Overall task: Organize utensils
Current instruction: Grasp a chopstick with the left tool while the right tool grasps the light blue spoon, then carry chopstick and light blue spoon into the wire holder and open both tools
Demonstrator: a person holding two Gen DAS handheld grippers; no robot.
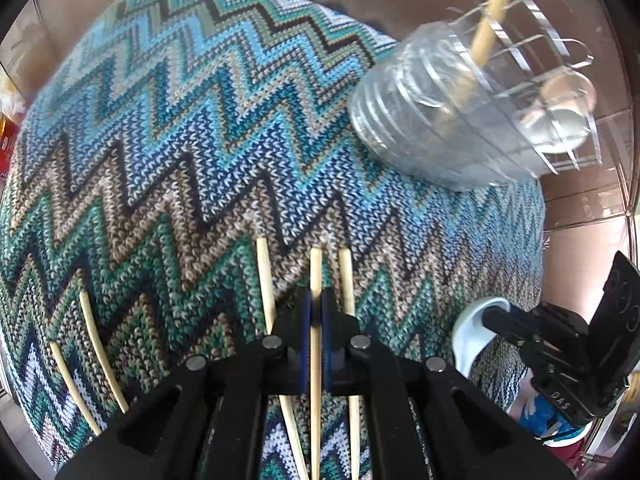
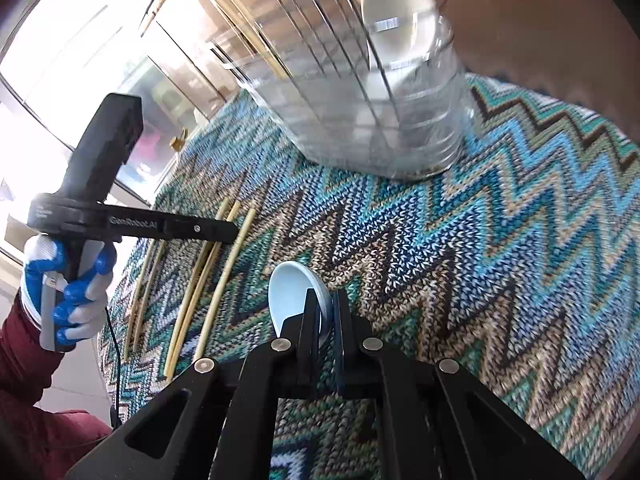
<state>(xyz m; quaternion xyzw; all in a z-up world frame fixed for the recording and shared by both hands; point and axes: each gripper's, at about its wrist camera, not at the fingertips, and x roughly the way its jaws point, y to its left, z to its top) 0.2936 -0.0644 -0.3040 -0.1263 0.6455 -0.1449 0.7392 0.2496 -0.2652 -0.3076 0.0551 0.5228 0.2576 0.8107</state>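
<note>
The left gripper (image 1: pixel 316 312) is clamped on one pale bamboo chopstick (image 1: pixel 315 280), loose chopsticks (image 1: pixel 264 280) lying beside it on the zigzag knitted cloth (image 1: pixel 180 152). The right gripper (image 2: pixel 327 316) pinches a light-blue ceramic spoon (image 2: pixel 288 292). Farther off stands a clear ribbed plastic utensil holder (image 2: pixel 380 120). The left tool reads "GenRobot.AI".

A knitted cloth (image 1: pixel 192 128) with zigzag stripes (blue, teal, brown and white) covers the rounded surface. Around it lies a brown glossy tiled floor (image 1: pixel 580 240). Behind it, in the right wrist view, stand bright glass panels with golden frames (image 2: pixel 168 60).
</note>
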